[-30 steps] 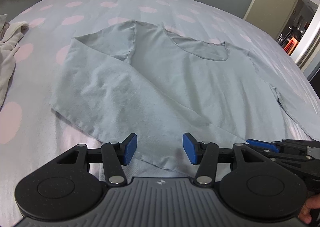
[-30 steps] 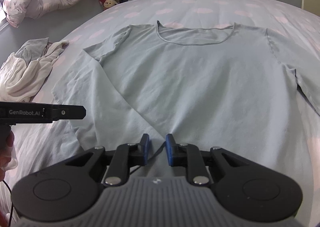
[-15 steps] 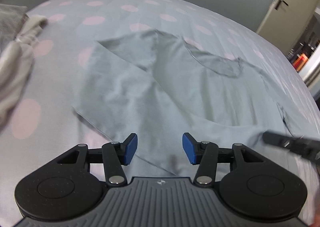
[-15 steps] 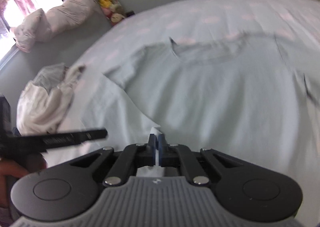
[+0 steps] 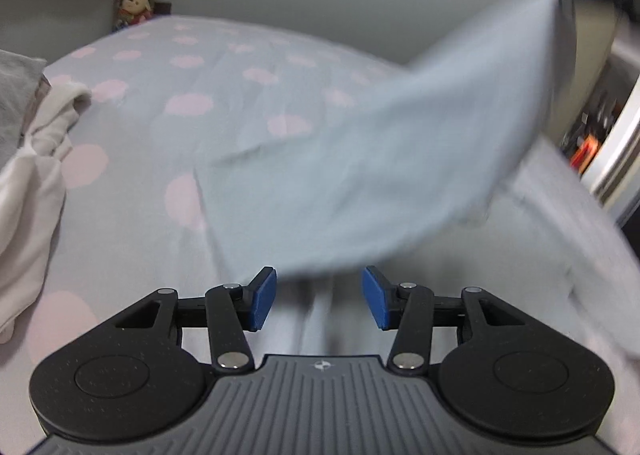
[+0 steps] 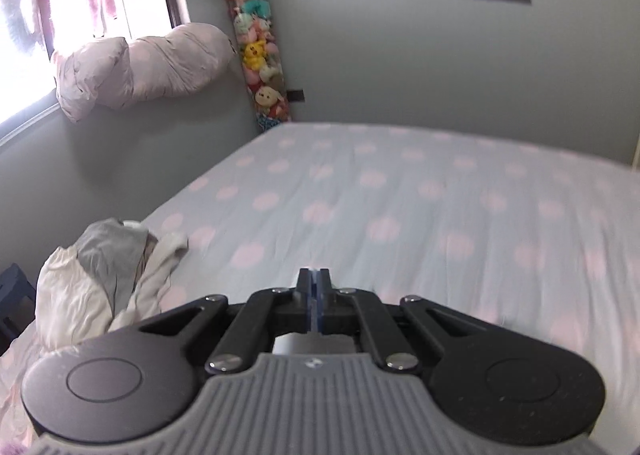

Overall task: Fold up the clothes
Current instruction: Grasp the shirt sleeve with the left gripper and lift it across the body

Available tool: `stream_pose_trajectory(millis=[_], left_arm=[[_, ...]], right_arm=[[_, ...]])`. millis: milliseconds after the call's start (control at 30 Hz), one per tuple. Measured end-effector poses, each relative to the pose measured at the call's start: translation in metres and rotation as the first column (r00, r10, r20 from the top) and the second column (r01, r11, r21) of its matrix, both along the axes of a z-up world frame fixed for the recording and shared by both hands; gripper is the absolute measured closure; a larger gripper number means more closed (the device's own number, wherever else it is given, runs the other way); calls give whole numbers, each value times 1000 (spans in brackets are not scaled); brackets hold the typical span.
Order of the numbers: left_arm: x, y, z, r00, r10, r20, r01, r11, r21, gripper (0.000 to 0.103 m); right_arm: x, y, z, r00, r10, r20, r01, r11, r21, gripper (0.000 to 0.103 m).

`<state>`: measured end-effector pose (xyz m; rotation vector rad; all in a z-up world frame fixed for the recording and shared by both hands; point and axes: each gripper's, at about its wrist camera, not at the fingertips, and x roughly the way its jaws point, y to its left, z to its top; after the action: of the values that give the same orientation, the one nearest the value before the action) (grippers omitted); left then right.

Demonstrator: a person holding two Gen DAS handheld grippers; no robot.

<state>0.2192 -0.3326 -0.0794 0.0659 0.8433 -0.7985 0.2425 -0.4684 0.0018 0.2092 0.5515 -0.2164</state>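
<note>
Soft pale-blue shirt [image 5: 380,175], blurred, airborne.

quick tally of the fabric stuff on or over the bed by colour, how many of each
light blue: 1, the t-shirt lifted over the bed
white or cream: 1, a crumpled garment at the bed's edge
grey: 1, a garment bunched in that same heap
total: 3
The heap is tangled, so it could hold more pieces than show.
</note>
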Motion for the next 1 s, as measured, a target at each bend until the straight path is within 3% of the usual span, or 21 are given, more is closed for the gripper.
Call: stream_pose_trajectory(millis=[167,433,600,700,933,1000], left_arm=[[10,-12,-20,998,10,-63,-14,999,-48,60],[20,-28,-36,992,79,-97,-83,996,-39,60],[29,-29,-41,986,110,-129,-117,992,-50,60],[34,-33,-42,984,126,-124,-133,990,-47,60],[33,-49,-42,995,97,-25,-98,994,-44,60],[32,-54,-43,996,85,8,-85,996,-28,80]], right_arm=[[23,2,31,999,17,29,-15,999,-50,100],[24,-3,68,995,9,104,1,995,-100,100],[24,-15,86,994,8,105,4,993,-116,100],[22,-24,95,994,-7,110,21,992,-128,100],[4,-51,108,994,-34,104,49,989,-142,100],[-5,-61,101,994,-52,96,65,989,-136,100]])
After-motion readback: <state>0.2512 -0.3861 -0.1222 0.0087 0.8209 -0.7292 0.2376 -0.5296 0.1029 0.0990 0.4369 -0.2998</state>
